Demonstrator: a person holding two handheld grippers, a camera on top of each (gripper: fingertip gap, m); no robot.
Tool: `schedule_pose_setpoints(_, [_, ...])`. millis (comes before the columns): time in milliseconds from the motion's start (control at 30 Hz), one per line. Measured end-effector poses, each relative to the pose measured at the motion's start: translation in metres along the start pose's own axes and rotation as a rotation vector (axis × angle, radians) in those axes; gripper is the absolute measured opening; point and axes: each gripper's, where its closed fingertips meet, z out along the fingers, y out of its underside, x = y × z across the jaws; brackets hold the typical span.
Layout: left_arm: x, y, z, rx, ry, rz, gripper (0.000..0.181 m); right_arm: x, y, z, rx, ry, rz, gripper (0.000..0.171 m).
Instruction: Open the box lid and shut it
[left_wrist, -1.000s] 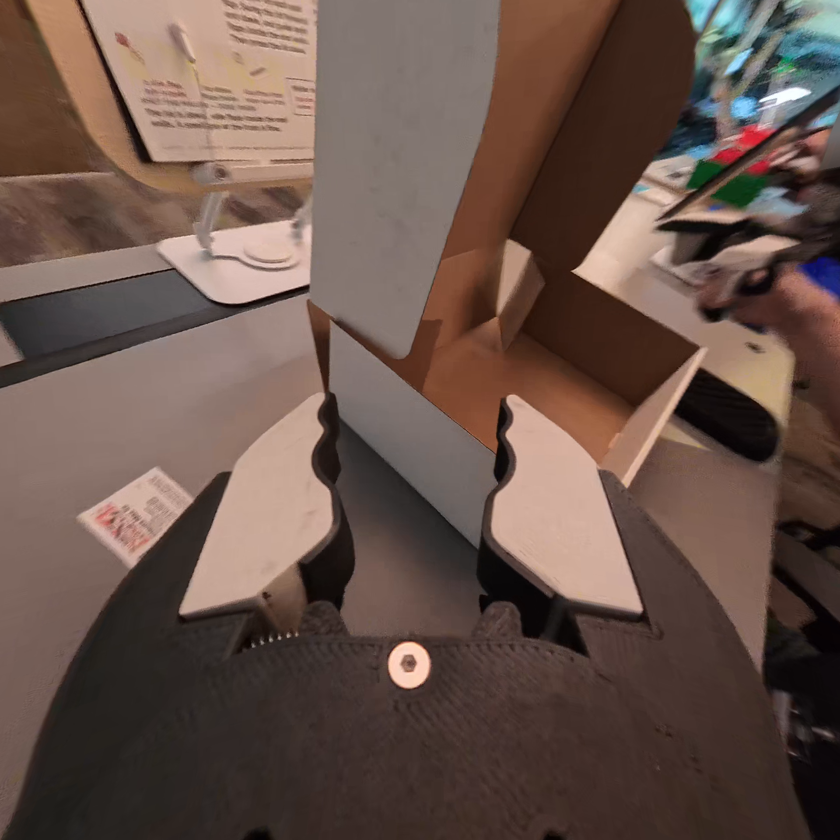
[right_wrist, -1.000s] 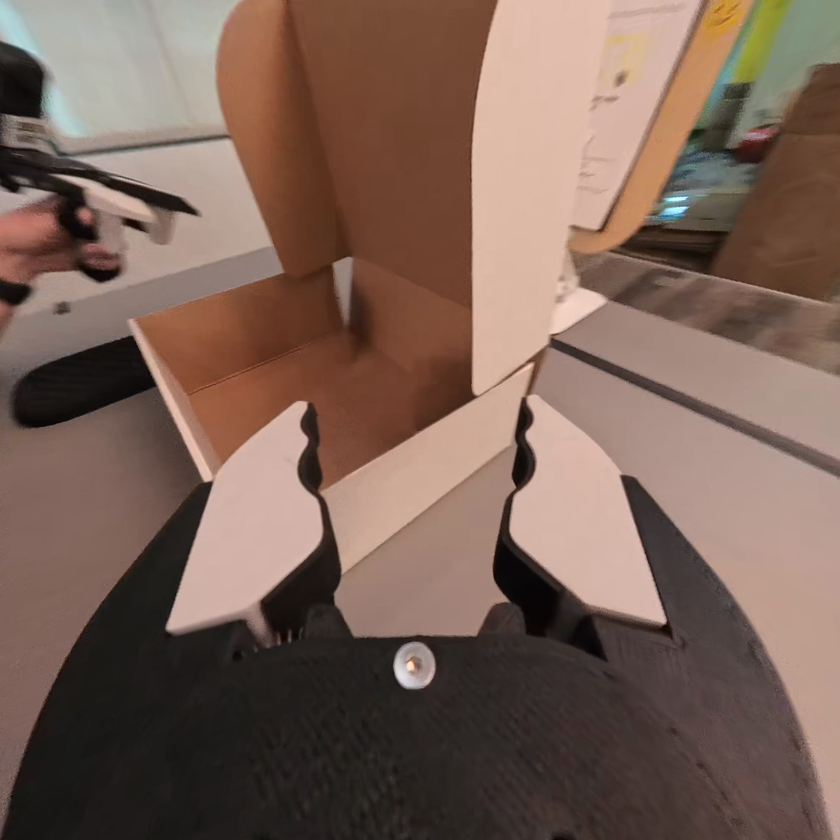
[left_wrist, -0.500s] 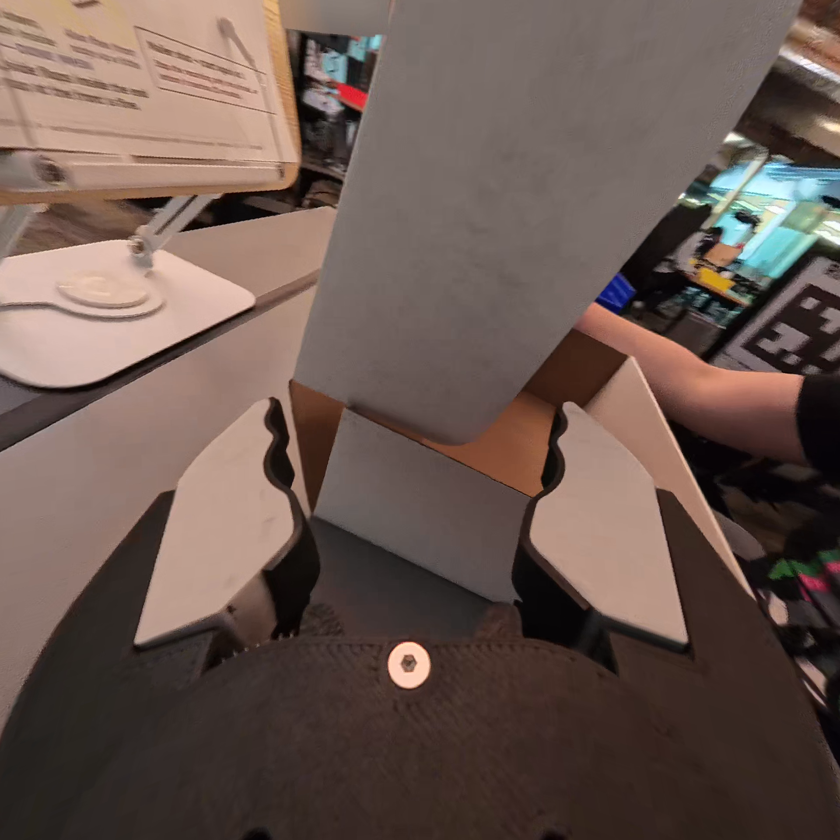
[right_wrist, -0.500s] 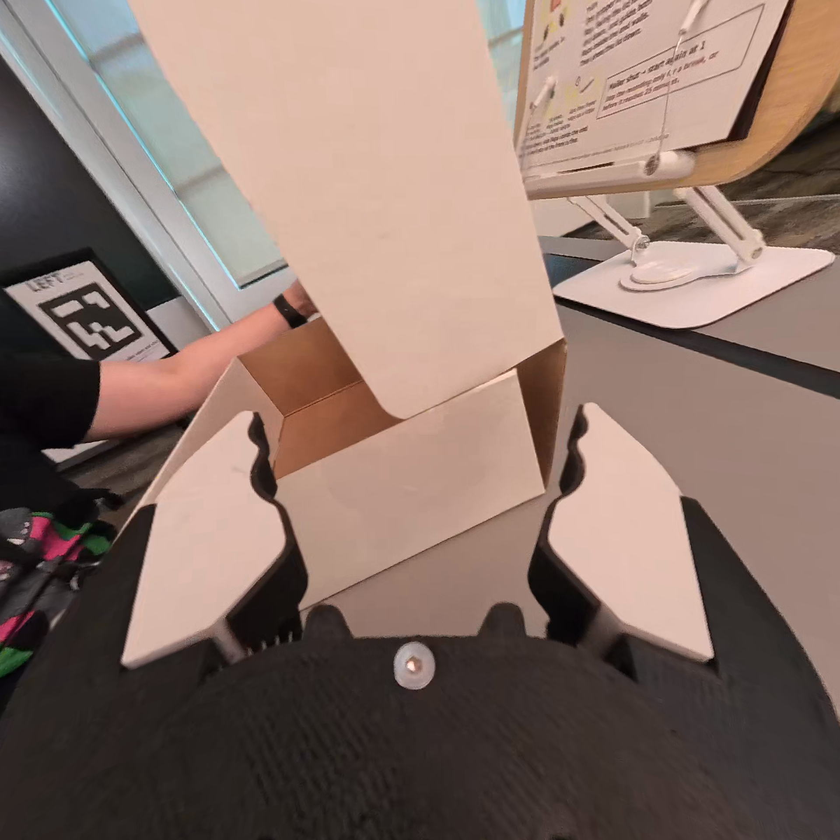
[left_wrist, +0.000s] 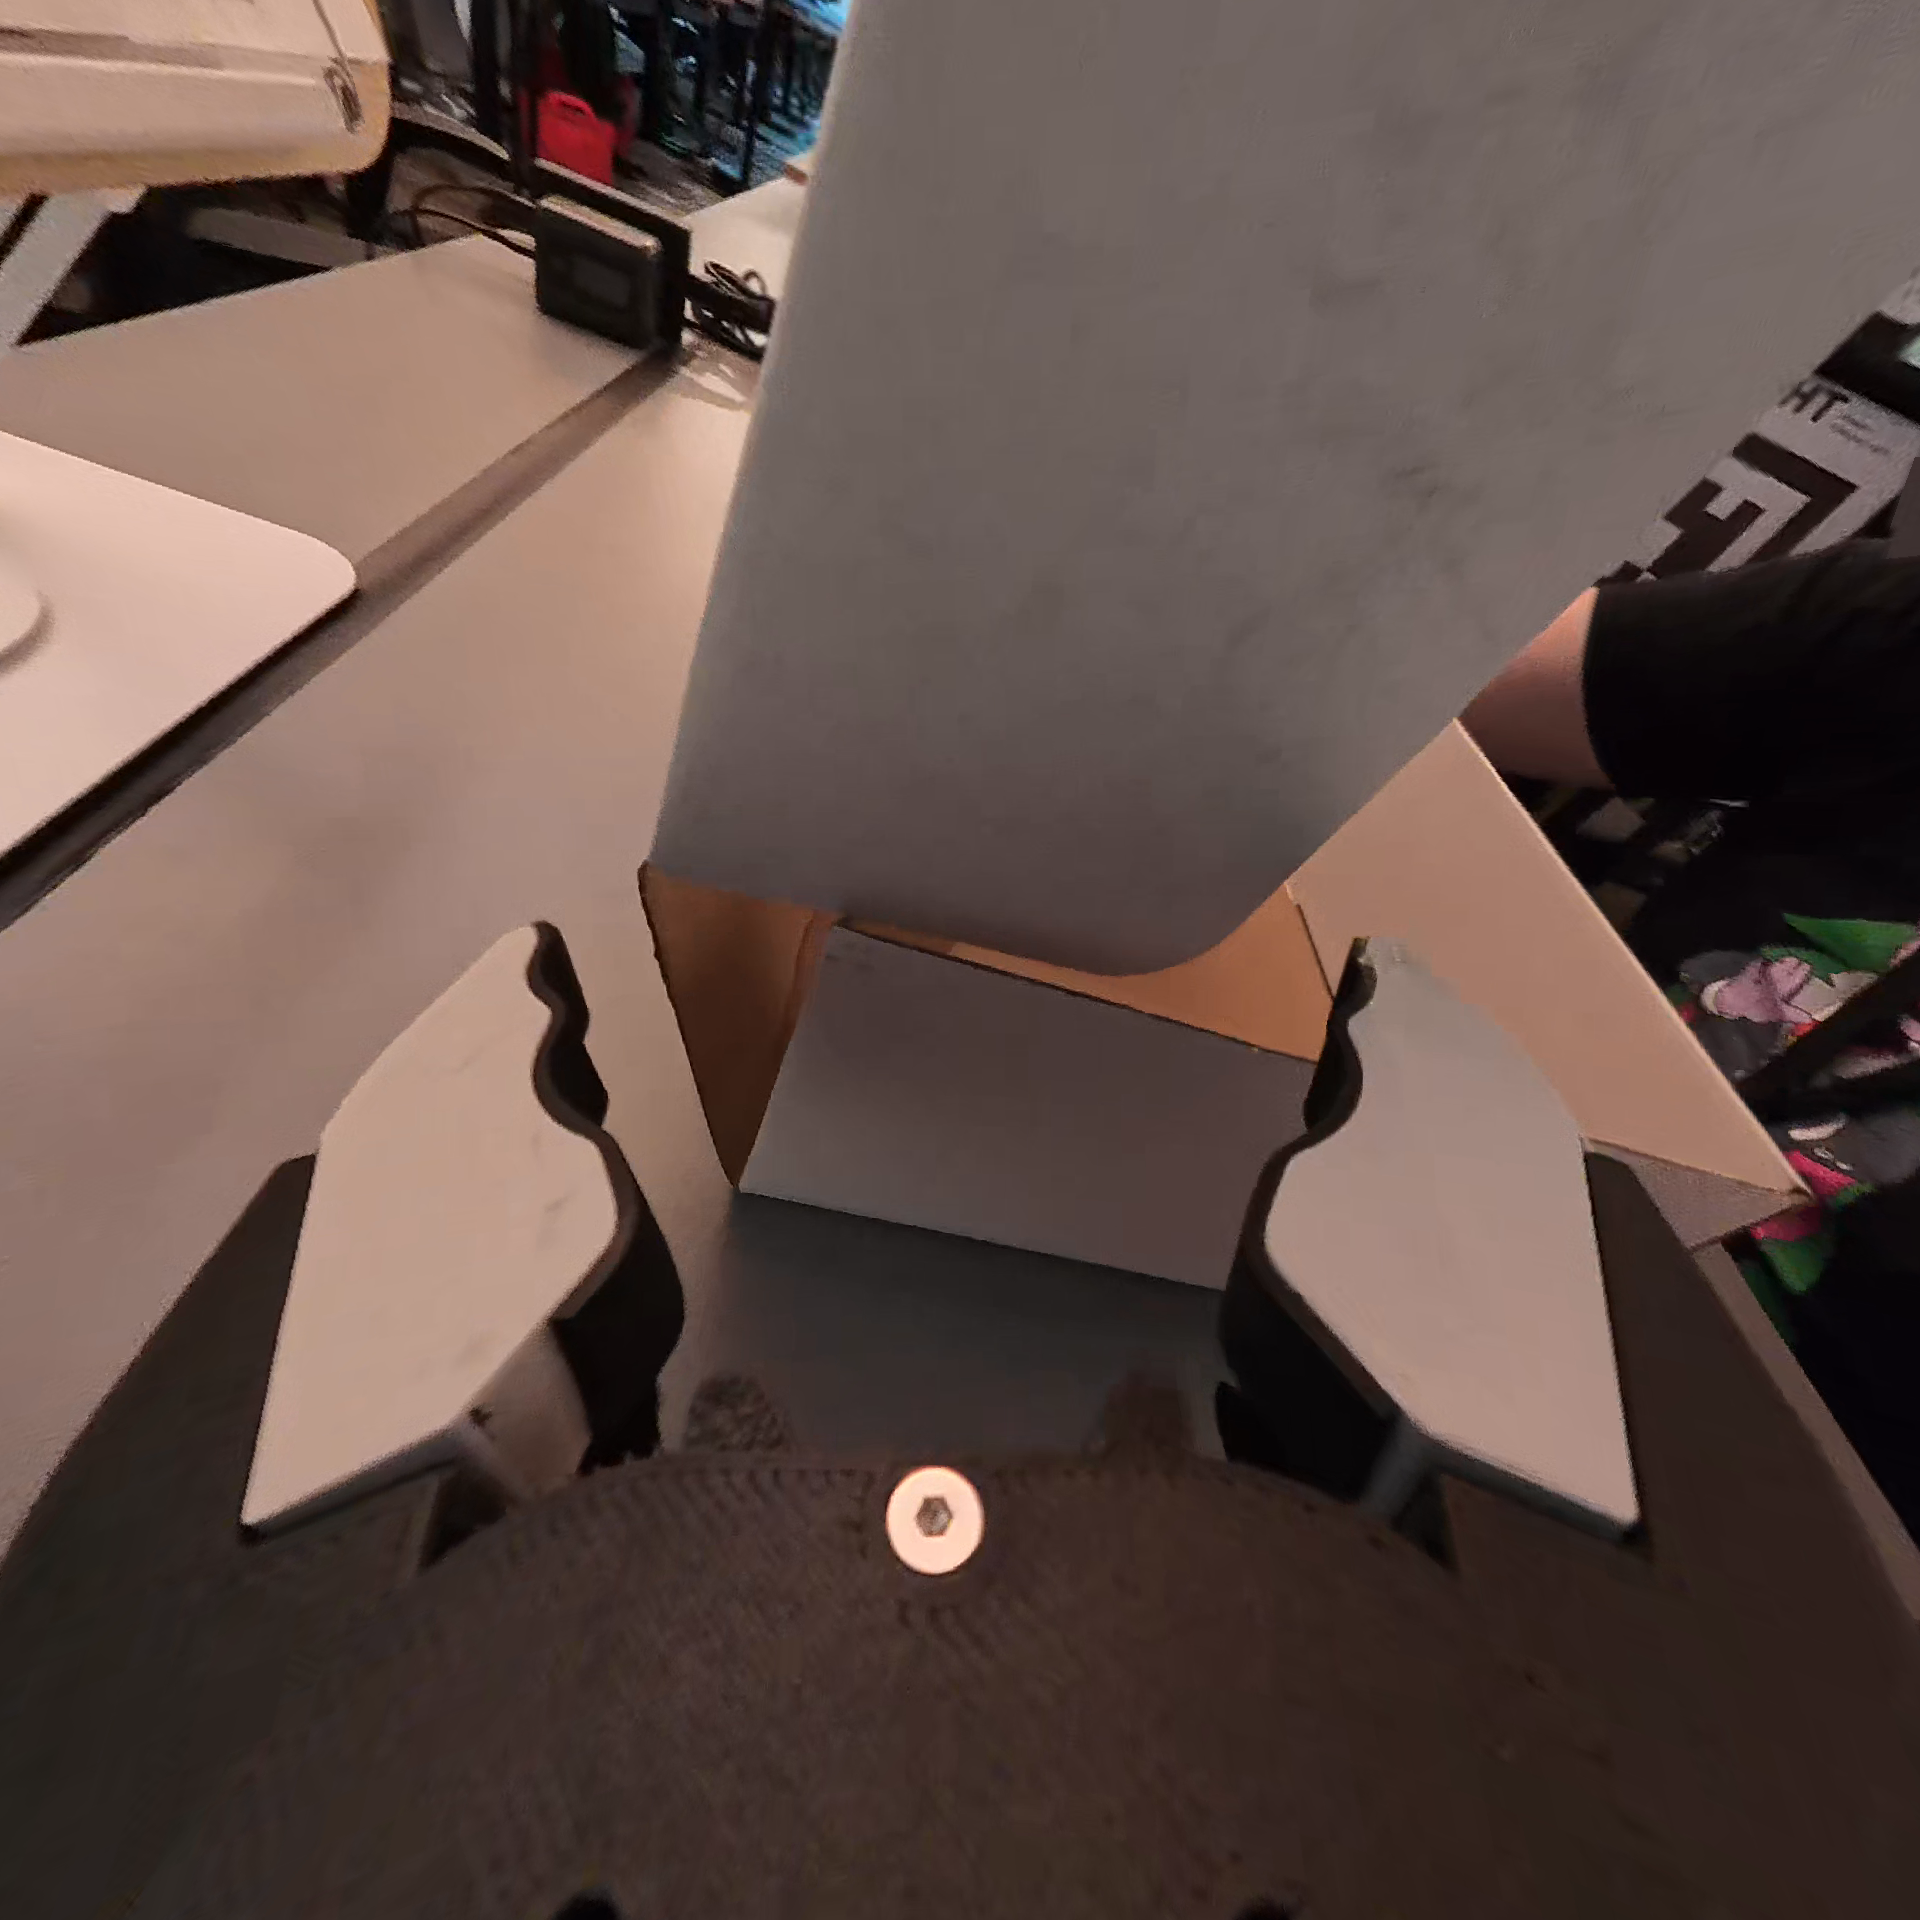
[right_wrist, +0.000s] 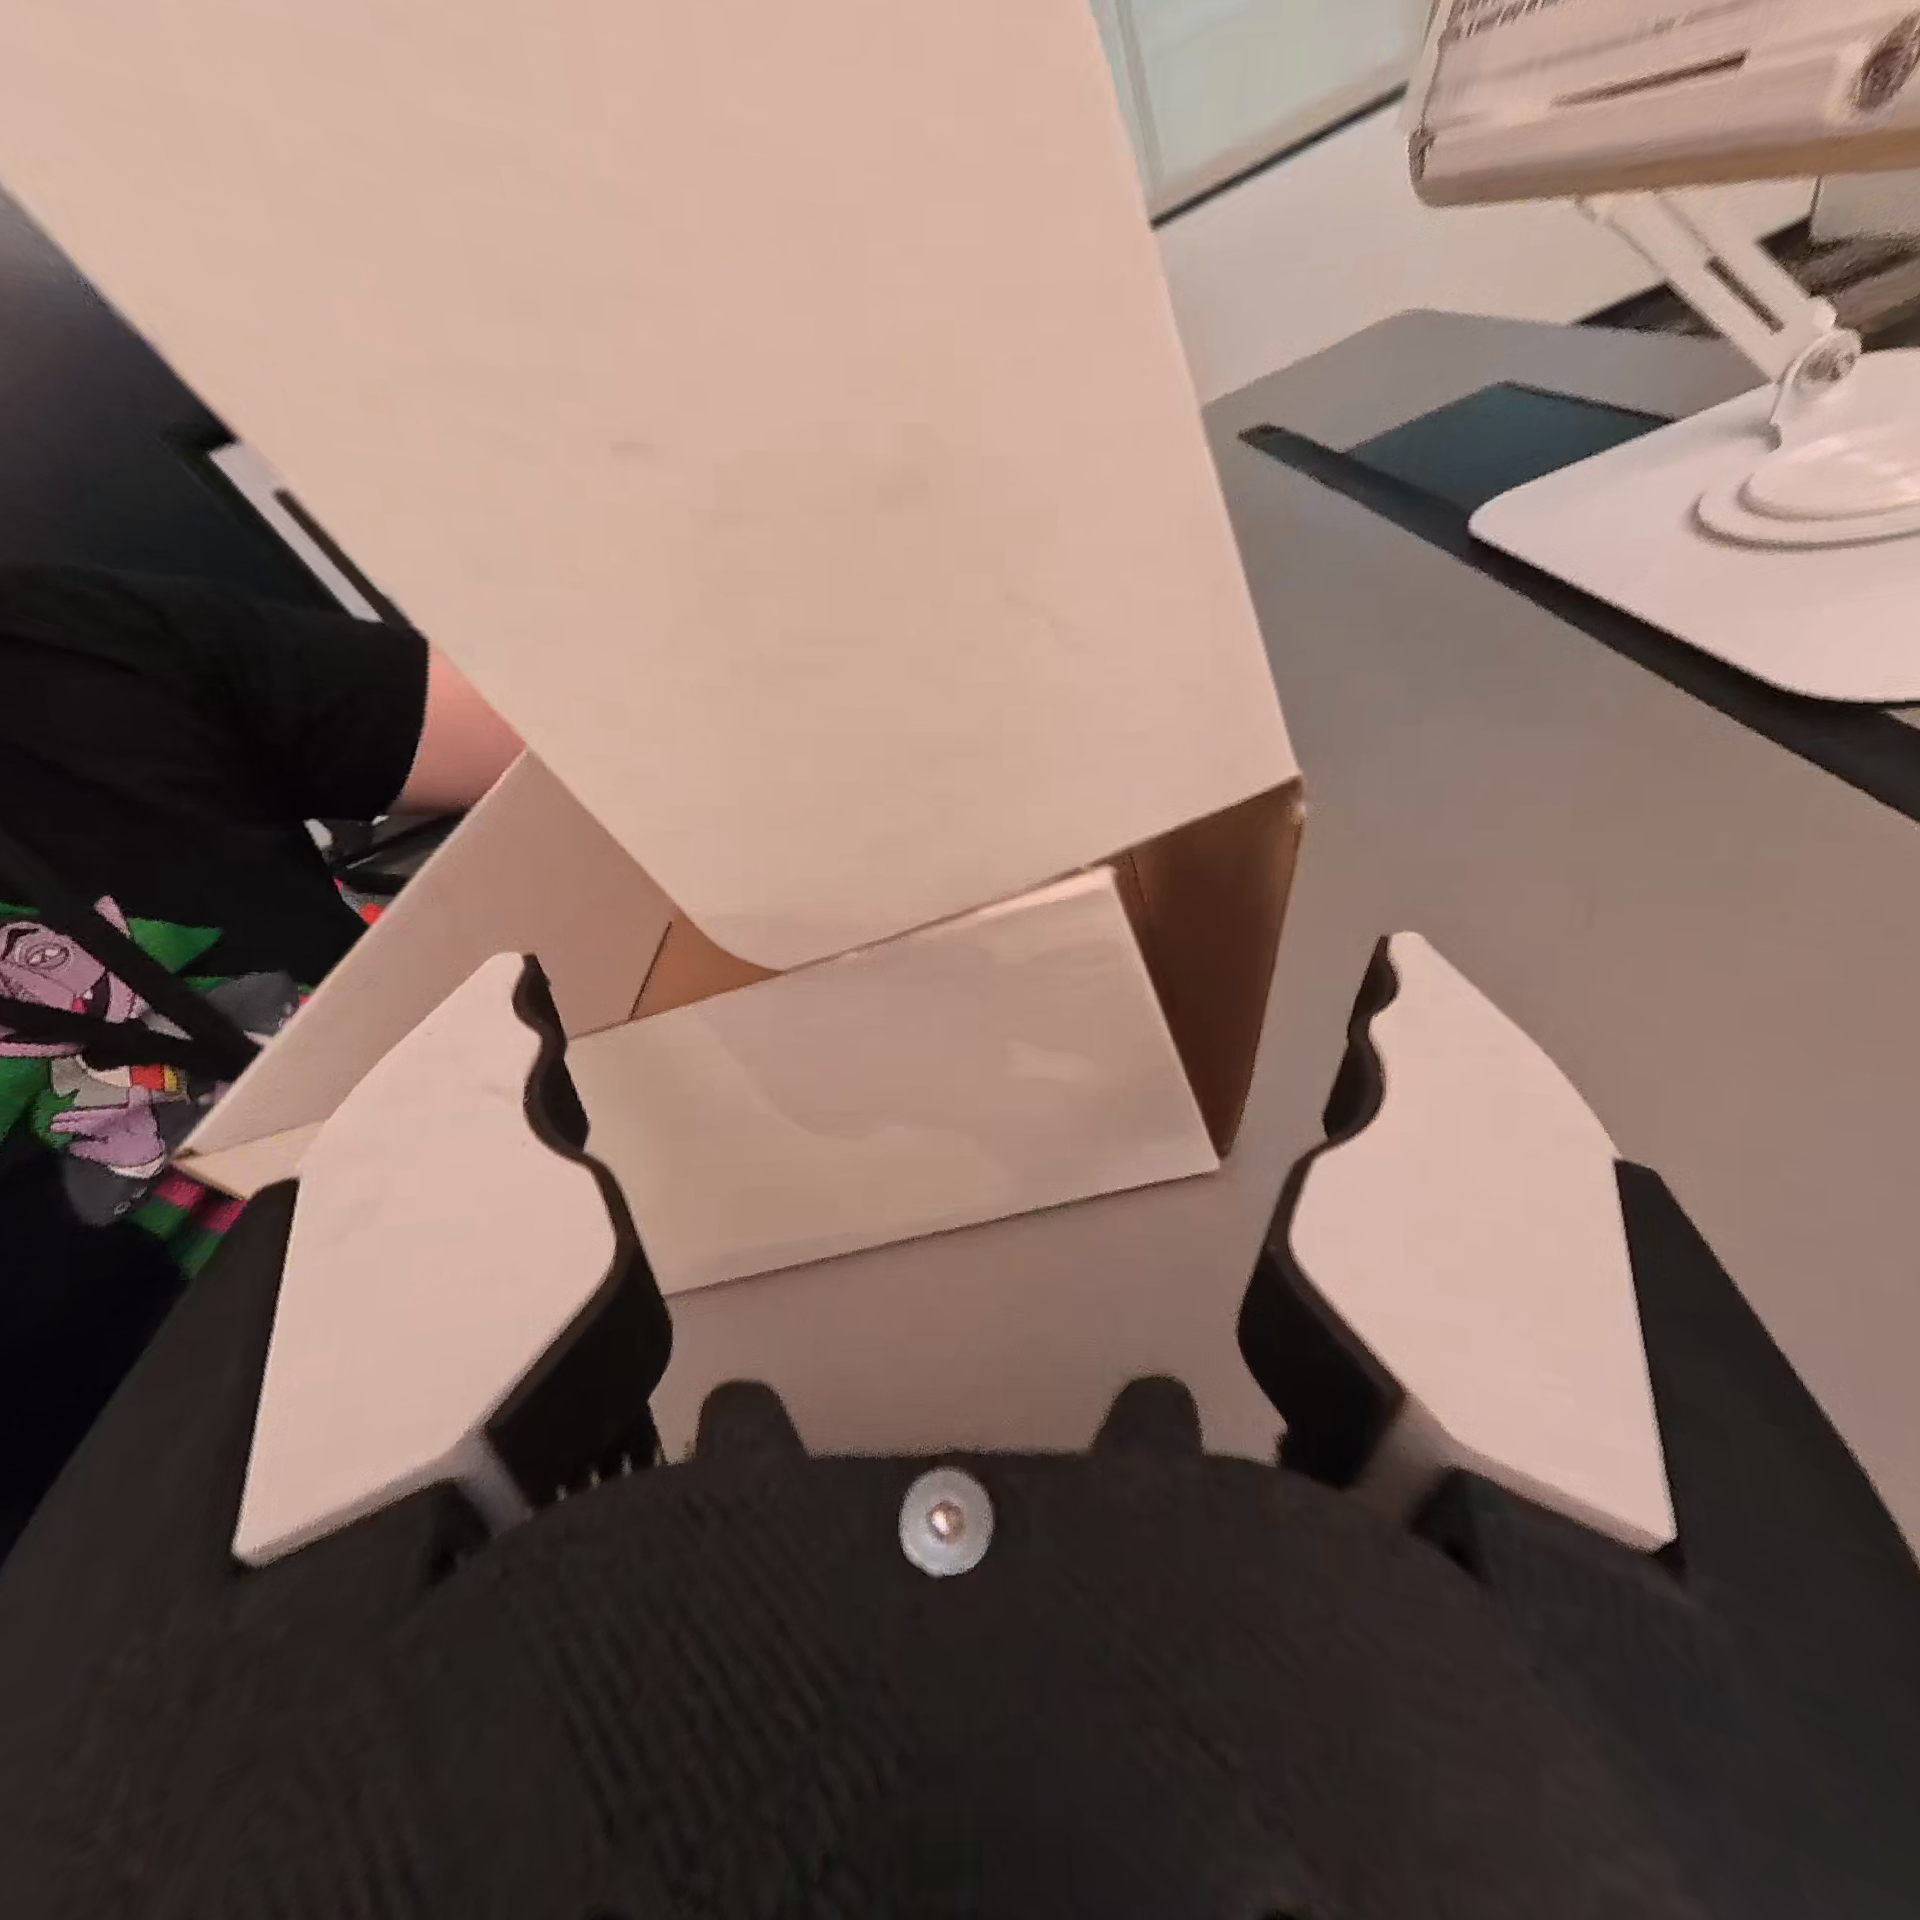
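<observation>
Squarely box (left_wrist: 1023, 1164) between parted tongs (left_wrist: 951, 1039)

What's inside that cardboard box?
Only bare brown cardboard shows inside the box. Its raised side flap and near wall cover most of the inside, so whether anything lies in it can't be told.

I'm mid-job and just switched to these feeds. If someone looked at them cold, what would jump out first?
The raised side flap of the open box fills the top centre of both wrist views, standing over the box's brown inside. Below it, the left gripper and the right gripper each face a white end wall of the box, jaws wide open and holding nothing. A white stand sits on the grey table off to the side.
</observation>
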Motion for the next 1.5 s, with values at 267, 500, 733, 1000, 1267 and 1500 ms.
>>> schedule_pose_setpoints(267, [-0.003, 0.013, 0.009, -0.081, 0.065, -0.02, 0.131, 0.01, 0.018, 0.016, -0.095, -0.131, 0.09, 0.14])
schedule_pose_setpoints(500, [0.002, 0.012, 0.015, -0.094, 0.095, -0.007, 0.122, -0.001, 0.023, 0.029, -0.128, -0.22, 0.103, 0.135])
schedule_pose_setpoints(733, [-0.005, 0.012, 0.013, -0.077, 0.071, -0.014, 0.113, -0.006, 0.023, 0.026, -0.118, -0.166, 0.05, 0.129])
schedule_pose_setpoints(1000, [-0.004, 0.014, 0.021, -0.094, 0.1, -0.011, 0.108, -0.006, 0.021, 0.027, -0.097, -0.134, 0.02, 0.127])
schedule_pose_setpoints(1267, [0.003, 0.02, 0.026, -0.121, 0.161, -0.043, 0.092, -0.007, 0.02, 0.027, -0.089, -0.153, 0.011, 0.122])
schedule_pose_setpoints(1500, [0.005, 0.021, 0.025, -0.122, 0.173, -0.06, 0.088, -0.008, 0.019, 0.027, -0.084, -0.166, 0.007, 0.122])
